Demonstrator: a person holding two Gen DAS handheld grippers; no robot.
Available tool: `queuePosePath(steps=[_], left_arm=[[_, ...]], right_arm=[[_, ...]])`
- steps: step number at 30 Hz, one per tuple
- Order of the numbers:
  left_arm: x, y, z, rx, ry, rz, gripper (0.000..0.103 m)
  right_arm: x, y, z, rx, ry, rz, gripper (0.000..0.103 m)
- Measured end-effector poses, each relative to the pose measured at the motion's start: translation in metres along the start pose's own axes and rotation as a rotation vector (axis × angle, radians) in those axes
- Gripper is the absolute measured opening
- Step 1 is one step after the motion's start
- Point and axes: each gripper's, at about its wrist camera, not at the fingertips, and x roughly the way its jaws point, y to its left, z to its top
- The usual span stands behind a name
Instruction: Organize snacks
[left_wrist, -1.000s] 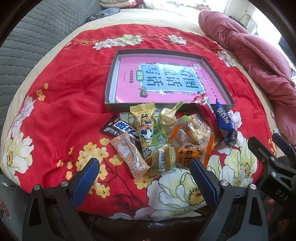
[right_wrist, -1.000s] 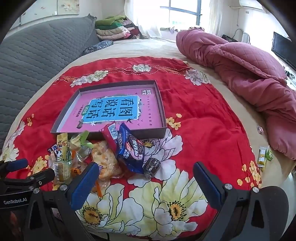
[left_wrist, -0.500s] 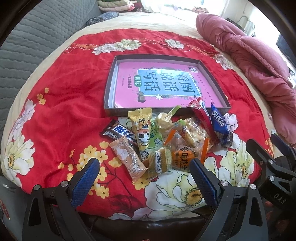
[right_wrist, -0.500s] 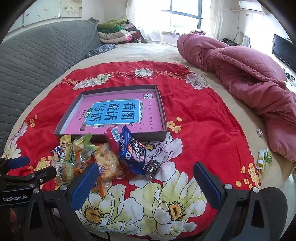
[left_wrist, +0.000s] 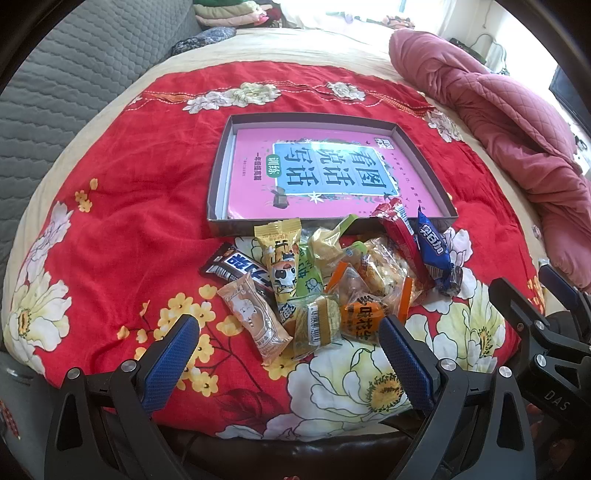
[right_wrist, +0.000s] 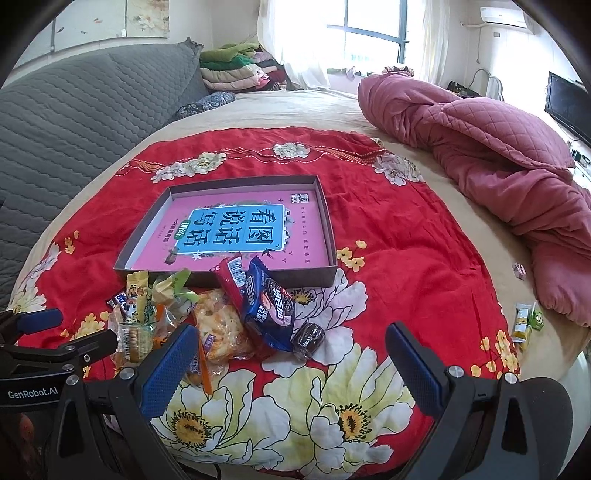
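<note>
A pile of wrapped snacks (left_wrist: 325, 280) lies on the red flowered cloth just in front of a shallow box (left_wrist: 218, 192) with a pink book cover inside. The pile holds a dark Snickers bar (left_wrist: 236, 267), a yellow cartoon pack (left_wrist: 282, 262), a beige pack (left_wrist: 255, 315) and a blue Oreo pack (left_wrist: 432, 243). The pile (right_wrist: 221, 325), the Oreo pack (right_wrist: 267, 308) and the box (right_wrist: 328, 229) also show in the right wrist view. My left gripper (left_wrist: 288, 354) is open and empty, just short of the pile. My right gripper (right_wrist: 291, 365) is open and empty, right of the pile.
A pink quilt (right_wrist: 498, 162) is heaped at the right of the bed. Two small snack packs (right_wrist: 526, 321) lie off the cloth near the right edge. A grey padded headboard (right_wrist: 74, 110) runs along the left. Folded clothes (right_wrist: 236, 70) are stacked at the back.
Both cameras have tilted up and drawn back a little, so the box and pile sit lower in view. Nothing on the bed has moved. Both grippers stay open.
</note>
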Motion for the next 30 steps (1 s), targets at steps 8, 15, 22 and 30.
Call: queuePosePath(steps=[8, 15, 22, 30], left_arm=[[0.002, 0.000, -0.001, -0.002, 0.007, -0.001, 0.098], [0.004, 0.001, -0.001, -0.013, 0.013, -0.010, 0.098], [0.008, 0.008, -0.001, -0.030, 0.022, -0.023, 0.098], [0.014, 0.019, 0.001, -0.067, 0.040, -0.037, 0.098]], right_arm=[[0.001, 0.001, 0.001, -0.004, 0.001, 0.009, 0.102], [0.002, -0.001, -0.001, 0.002, 0.007, 0.013, 0.102], [0.007, -0.001, -0.003, 0.006, 0.015, 0.025, 0.102], [0.012, -0.004, -0.004, 0.019, 0.029, 0.049, 0.102]])
